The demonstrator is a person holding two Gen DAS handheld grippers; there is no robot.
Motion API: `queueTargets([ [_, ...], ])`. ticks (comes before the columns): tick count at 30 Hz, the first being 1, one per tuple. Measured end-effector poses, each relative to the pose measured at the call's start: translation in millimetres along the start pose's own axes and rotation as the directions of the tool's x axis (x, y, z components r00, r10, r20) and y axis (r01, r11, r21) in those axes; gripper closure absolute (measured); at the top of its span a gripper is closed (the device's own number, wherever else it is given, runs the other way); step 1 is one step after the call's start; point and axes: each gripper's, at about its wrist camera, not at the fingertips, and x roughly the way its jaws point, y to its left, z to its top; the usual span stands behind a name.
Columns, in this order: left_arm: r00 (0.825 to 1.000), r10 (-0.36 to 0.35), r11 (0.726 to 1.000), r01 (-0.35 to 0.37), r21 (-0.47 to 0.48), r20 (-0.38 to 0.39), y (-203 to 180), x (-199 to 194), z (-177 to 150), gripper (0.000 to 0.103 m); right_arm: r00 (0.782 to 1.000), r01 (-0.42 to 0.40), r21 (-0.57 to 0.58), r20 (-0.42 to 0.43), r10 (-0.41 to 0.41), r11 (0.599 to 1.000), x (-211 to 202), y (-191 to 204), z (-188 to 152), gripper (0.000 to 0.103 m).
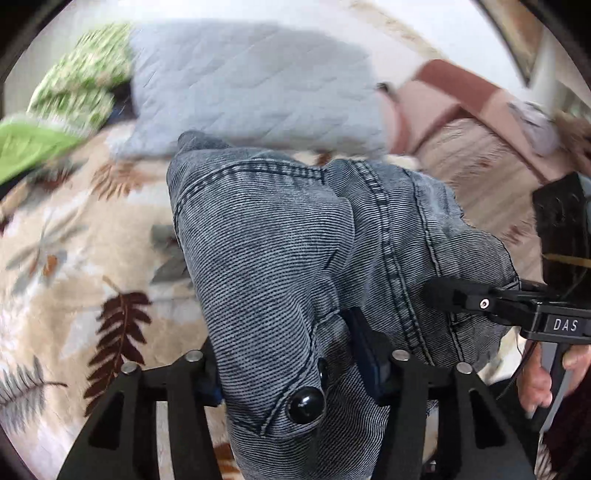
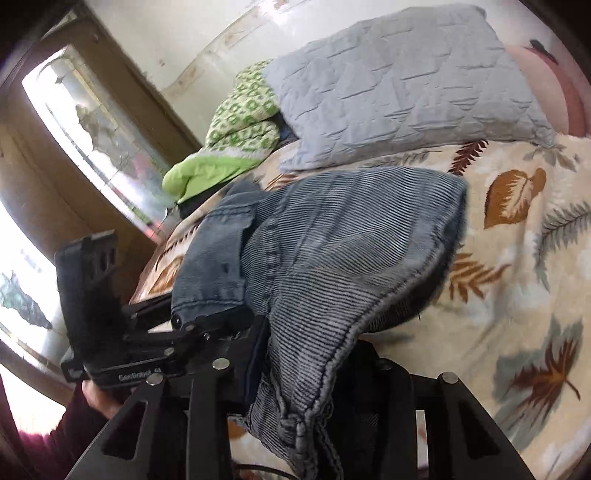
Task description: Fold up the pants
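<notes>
Nearest to me, my left gripper (image 1: 295, 373) has its fingers (image 1: 373, 354) closed on the waistband of the pants (image 1: 280, 243), a grey-blue washed denim, with the dark round button (image 1: 306, 404) sitting right between them. My right gripper (image 2: 295, 369) has its fingers (image 2: 255, 354) pinching a bunched seam of the same pants, the cloth draping forward over them. From the left view I see the right gripper coming in from the side, clamped on the far edge of the denim, and a hand (image 1: 539, 384) on its handle. The pants hang raised between the two grips above the bed (image 1: 74, 258), whose cream blanket carries brown and grey leaf prints. Farther back lies a quilted pale blue pillow (image 2: 399, 85), with a green patterned blanket (image 2: 240, 125) beside it, then the white wall (image 2: 177, 29).
</notes>
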Motion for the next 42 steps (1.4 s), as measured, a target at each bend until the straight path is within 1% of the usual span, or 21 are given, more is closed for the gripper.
queueTargets([
  [1,0.999,0.031,0.999,-0.032,-0.021,-0.035,4,12,1,0.035,1.0,0.013,0.013,-0.015,-0.013,1.0,11,-8,2,0.064],
  [2,0.995,0.067,0.997,-0.07,-0.034,-0.069,9,25,0,0.033,0.998,0.028,0.04,-0.062,-0.026,0.999,31,-21,2,0.064],
  [3,0.989,0.113,0.993,-0.117,-0.035,-0.1,15,40,-4,0.027,0.993,0.053,0.06,-0.109,-0.046,0.997,49,-31,1,0.064],
  [4,0.985,0.126,0.99,-0.132,-0.04,-0.119,20,51,-7,0.014,0.984,0.1,0.073,-0.155,-0.088,0.992,66,-40,-2,0.058],
  [5,0.986,0.115,0.99,-0.123,-0.063,-0.121,24,54,-10,0.012,0.974,0.142,0.08,-0.19,-0.125,0.987,80,-50,-8,0.054],
  [6,0.991,0.087,0.991,-0.096,-0.089,-0.099,30,53,-13,0.011,0.976,0.143,0.096,-0.18,-0.124,0.985,85,-57,-14,0.048],
  [7,0.994,0.074,0.992,-0.082,-0.093,-0.083,32,53,-15,0.008,0.985,0.118,0.112,-0.141,-0.102,0.987,82,-61,-18,0.042],
  [8,0.994,0.069,0.992,-0.077,-0.102,-0.079,36,54,-18,0.006,0.989,0.094,0.125,-0.122,-0.079,0.988,79,-64,-21,0.041],
  [10,0.995,0.046,0.989,-0.057,-0.137,-0.085,40,53,-20,0.005,0.993,0.079,0.123,-0.102,-0.066,0.989,78,-65,-25,0.039],
  [14,0.994,0.064,0.991,-0.073,-0.115,-0.084,37,52,-23,0.005,0.997,0.067,0.131,-0.052,-0.061,0.989,71,-71,-41,0.037],
  [18,0.996,0.042,0.991,-0.052,-0.124,-0.084,37,46,-28,0.005,0.998,0.059,0.132,0.005,-0.06,0.989,63,-72,-55,0.036],
  [21,0.996,0.037,0.992,-0.046,-0.115,-0.079,37,48,-28,0.004,0.998,0.055,0.127,0.03,-0.059,0.99,62,-71,-54,0.036],
  [24,0.997,0.037,0.994,-0.044,-0.102,-0.07,36,49,-29,0.004,0.997,0.03,0.126,0.065,-0.038,0.992,61,-74,-59,0.036],
  [27,0.997,0.04,0.995,-0.046,-0.094,-0.065,36,52,-28,0.003,0.996,0.033,0.123,0.074,-0.042,0.992,63,-72,-59,0.036],
  [35,0.997,0.067,0.994,-0.069,-0.081,-0.026,31,48,-36,0.003,0.993,0.004,0.129,0.121,-0.019,0.992,56,-76,-68,0.036],
  [38,0.997,0.082,0.992,-0.083,-0.094,-0.009,32,49,-38,0.0,0.992,-0.009,0.134,0.126,-0.008,0.991,55,-78,-69,0.036],
  [40,0.997,0.083,0.991,-0.082,-0.106,0.008,33,49,-40,0.0,0.991,-0.016,0.135,0.134,-0.002,0.991,54,-80,-71,0.036],
  [42,0.995,0.092,0.991,-0.088,-0.098,0.036,31,49,-44,0.0,0.99,-0.028,0.139,0.14,0.009,0.99,53,-81,-71,0.036],
])
